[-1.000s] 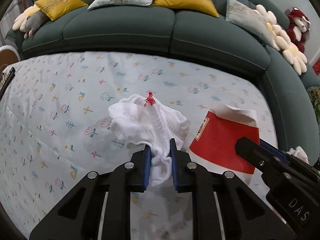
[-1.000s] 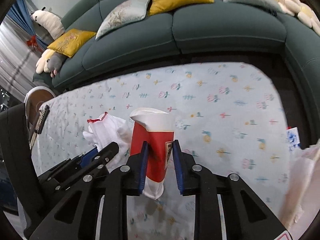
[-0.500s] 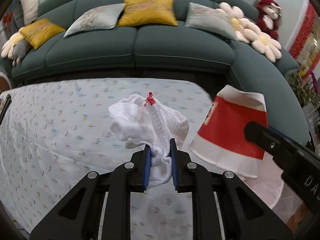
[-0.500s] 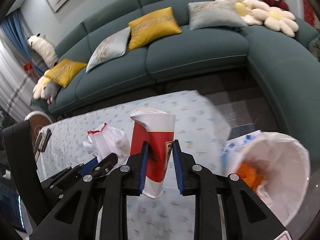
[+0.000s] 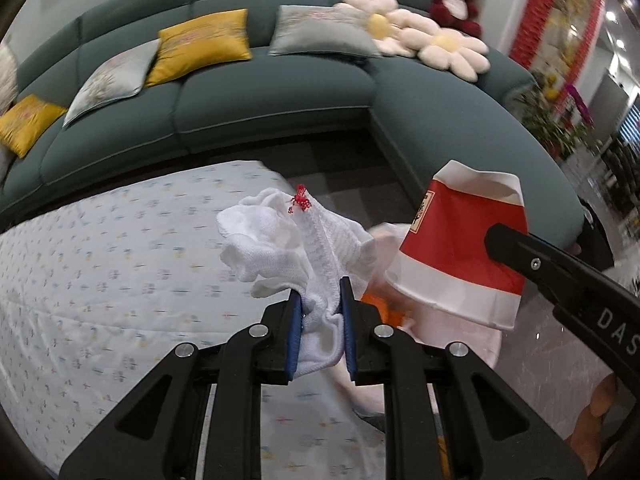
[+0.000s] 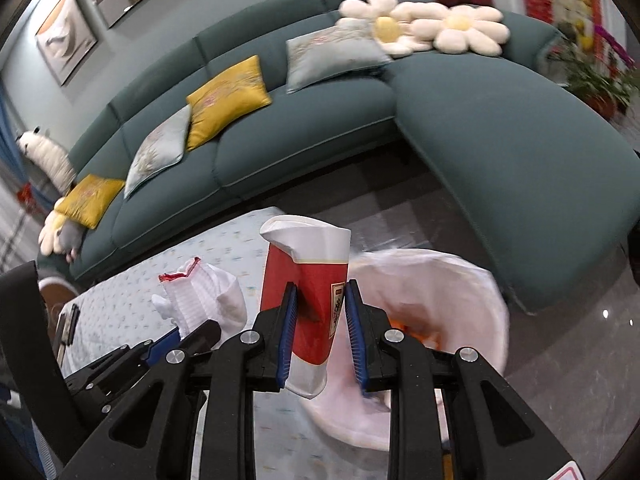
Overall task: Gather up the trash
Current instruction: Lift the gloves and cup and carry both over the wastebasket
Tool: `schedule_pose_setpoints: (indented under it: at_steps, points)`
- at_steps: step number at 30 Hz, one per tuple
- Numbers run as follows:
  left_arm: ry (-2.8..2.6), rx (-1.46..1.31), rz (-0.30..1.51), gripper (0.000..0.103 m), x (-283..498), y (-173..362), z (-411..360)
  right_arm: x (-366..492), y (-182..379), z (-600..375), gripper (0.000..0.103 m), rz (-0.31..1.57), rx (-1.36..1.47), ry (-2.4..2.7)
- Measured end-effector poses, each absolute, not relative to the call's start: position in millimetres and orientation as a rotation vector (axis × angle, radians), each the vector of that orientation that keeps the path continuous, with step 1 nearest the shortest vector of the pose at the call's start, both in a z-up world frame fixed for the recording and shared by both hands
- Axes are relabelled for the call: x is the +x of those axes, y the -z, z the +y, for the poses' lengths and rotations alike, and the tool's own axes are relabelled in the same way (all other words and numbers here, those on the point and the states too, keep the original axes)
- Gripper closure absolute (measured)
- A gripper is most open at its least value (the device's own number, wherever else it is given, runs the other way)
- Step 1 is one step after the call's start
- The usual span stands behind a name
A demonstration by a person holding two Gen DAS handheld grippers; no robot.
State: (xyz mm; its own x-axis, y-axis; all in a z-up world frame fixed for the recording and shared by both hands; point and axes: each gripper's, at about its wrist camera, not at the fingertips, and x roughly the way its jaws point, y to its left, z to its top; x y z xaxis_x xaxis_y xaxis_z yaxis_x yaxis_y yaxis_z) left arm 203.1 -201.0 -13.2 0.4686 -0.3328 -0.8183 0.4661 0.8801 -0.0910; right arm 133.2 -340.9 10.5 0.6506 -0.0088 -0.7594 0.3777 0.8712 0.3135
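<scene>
Sofa [image 6: 304, 128]: dark green, curved, filling the frame from 9 through 12 to 3 o'clock, carrying yellow and grey cushions, two flower cushions [image 6: 424, 28] and a red plush toy at 1 o'clock. Table [image 5: 100, 280]: covered in a pale floral cloth, at 8 o'clock in both wrist views; its corner ends just short of the bin. Bin [image 6: 472, 280]: lined with a white bag, mouth open upward, standing on the floor at 4 o'clock in the right wrist view, with orange scraps visible inside; placed off the table's corner, likely so trash can be carried straight across. Cup [image 6: 308, 304]: red-and-white paper, crushed flat at the rim, pinched by its lower body in the closed right claw [image 6: 318, 336], held upright in front of the bin mouth. Cloth [image 5: 292, 248]: white, crumpled, with a small red tag at top, bunched between the blue pads of the left claw [image 5: 320, 328], which is clamped on it; held aloft at 6 o'clock, at 9 o'clock of the cup. Judgement: both items are gripped firmly for carriage and appear about ready to drop into the bin; neither is released yet.
</scene>
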Motion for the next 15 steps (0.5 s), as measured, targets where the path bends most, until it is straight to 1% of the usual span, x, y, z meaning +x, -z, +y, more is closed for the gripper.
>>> schedule_pose_setpoints:
  at_steps: [8,15]
  points:
    - [0.560,0.207,0.978,0.086,175,22,-254,93,1,-392,0.080,0.835,0.518,0.302]
    - [0.590,0.238,0.991,0.086,162,28,-286,77,14,-414,0.080,0.843,0.543,0.330]
